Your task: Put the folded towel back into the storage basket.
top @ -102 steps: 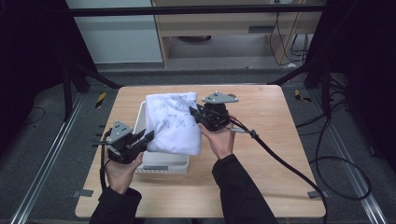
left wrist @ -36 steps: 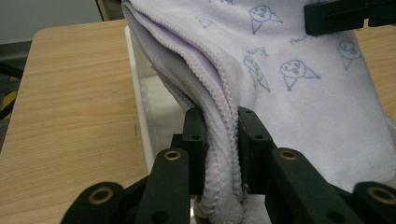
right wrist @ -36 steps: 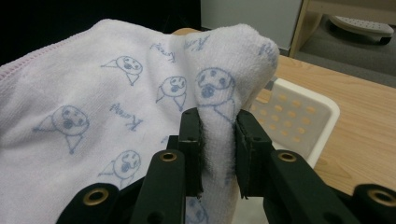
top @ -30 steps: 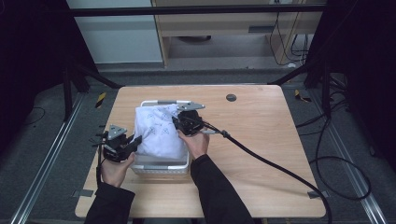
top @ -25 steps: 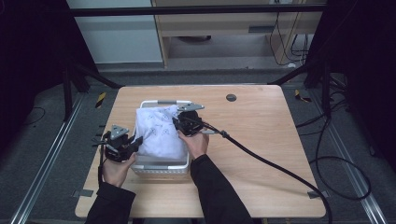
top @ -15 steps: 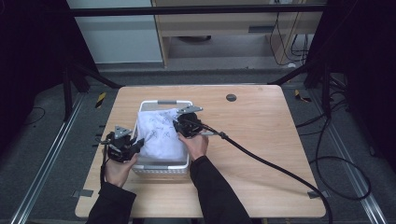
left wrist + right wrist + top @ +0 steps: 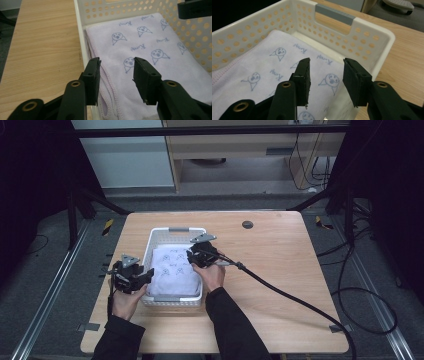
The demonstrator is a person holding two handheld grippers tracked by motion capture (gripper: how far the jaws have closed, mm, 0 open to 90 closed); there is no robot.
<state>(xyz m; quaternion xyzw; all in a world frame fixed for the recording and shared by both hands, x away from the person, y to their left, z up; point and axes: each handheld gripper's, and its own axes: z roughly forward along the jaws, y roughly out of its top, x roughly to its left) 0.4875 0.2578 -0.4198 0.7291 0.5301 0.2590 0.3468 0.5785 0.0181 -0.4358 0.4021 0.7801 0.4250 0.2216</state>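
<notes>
- Left claw (image 7: 142, 278) – at the left rim of the basket (image 7: 172, 230), held from below by the left hand (image 7: 125, 302). Its jaws have just been opening; they stand partway apart with nothing pinched between them.
- In the left gripper view the left claw (image 7: 117, 75) hangs just above the near edge of the towel (image 7: 140, 50). The stitched hem runs under the left jaw, and the basket wall (image 7: 80, 37) sits just outside that jaw.
- Towel (image 7: 175, 270) – pale lilac, printed with small faces and script, folded flat and lying inside the white perforated basket, between the two claws.
- Bare wood of the bench (image 7: 42, 45) lies beyond the basket wall, off the left jaw's outer side.
- Right claw (image 7: 192, 257) – over the right side of the basket, carried by the right hand (image 7: 212, 275), cable (image 7: 290, 295) trailing off across the bench (image 7: 280, 250).
- Its jaws have also just been opening – partway apart, gripping nothing.
- In the right gripper view the right claw (image 7: 325, 75) sits above the towel (image 7: 262, 75), near the basket's corner; the grey handle (image 7: 334, 13) of the basket (image 7: 372, 35) is straight ahead of the jaws.
</notes>
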